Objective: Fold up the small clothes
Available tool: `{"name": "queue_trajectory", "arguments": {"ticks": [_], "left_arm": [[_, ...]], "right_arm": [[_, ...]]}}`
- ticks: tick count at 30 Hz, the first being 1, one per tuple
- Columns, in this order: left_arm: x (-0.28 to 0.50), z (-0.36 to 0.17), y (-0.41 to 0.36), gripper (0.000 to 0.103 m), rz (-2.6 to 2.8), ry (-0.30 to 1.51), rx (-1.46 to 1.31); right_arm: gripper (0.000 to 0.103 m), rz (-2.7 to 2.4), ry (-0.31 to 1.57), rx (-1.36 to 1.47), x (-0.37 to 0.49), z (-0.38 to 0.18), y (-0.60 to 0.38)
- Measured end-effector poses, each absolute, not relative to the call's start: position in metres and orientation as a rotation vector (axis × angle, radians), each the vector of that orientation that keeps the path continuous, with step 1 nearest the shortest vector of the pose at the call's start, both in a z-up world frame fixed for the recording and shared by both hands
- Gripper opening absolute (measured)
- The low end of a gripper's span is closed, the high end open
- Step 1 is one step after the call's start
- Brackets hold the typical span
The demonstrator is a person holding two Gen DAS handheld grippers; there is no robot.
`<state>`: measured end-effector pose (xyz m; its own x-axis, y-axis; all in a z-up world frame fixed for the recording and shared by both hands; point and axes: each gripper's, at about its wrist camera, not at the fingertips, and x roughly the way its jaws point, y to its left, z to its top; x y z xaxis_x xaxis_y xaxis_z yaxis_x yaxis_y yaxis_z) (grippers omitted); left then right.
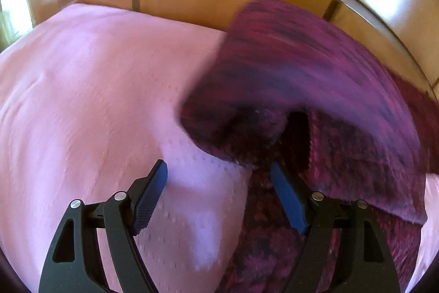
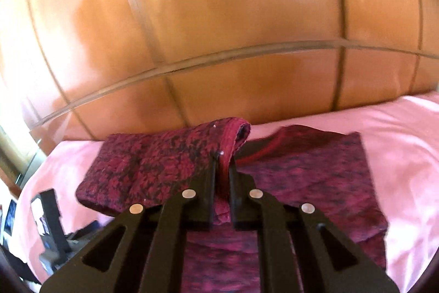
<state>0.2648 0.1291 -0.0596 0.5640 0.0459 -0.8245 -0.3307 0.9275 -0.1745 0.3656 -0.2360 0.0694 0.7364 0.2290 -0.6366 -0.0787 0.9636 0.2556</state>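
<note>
A dark red and purple patterned garment (image 2: 307, 164) lies on a pink sheet (image 2: 384, 128). My right gripper (image 2: 222, 158) is shut on a red hemmed edge of the garment (image 2: 230, 139), and that part is lifted and draped to the left. In the left wrist view the same garment (image 1: 315, 78) is blurred, a flap raised above the rest at the right. My left gripper (image 1: 219, 172) stands open just above the sheet (image 1: 96, 89), at the garment's left edge, with nothing pinched between its fingers.
Orange-brown wooden panels (image 2: 219, 18) rise behind the bed. At the lower left of the right wrist view, a black stand-like device (image 2: 52, 218) sits off the bed's edge. The pink sheet stretches far to the left in the left wrist view.
</note>
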Motion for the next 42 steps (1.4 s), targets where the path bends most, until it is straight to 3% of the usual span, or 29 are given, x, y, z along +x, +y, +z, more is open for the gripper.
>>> {"name": "queue_trajectory", "arguments": {"ticks": [10, 26, 29, 31, 33, 42], "left_arm": [[0.272, -0.068, 0.132, 0.078, 0.248, 0.961, -0.309], [0.293, -0.073, 0.146, 0.078, 0.220, 0.970, -0.267], [0.284, -0.067, 0.161, 0.078, 0.172, 0.944, -0.330], [0.273, -0.059, 0.175, 0.078, 0.093, 0.906, -0.418], [0.265, -0.055, 0.190, 0.078, 0.045, 0.882, -0.483], [0.305, -0.035, 0.235, 0.072, -0.137, 0.854, -0.715]], "right_arm": [[0.007, -0.068, 0.811, 0.281, 0.356, 0.025, -0.314], [0.006, -0.110, 0.870, 0.312, 0.350, -0.009, -0.331], [0.013, -0.091, 0.872, 0.332, 0.349, -0.005, -0.336], [0.032, -0.087, 0.857, 0.338, 0.345, 0.000, -0.338], [0.042, -0.079, 0.837, 0.371, 0.338, 0.005, -0.345], [0.047, -0.036, 0.847, 0.458, 0.347, 0.007, -0.351]]}}
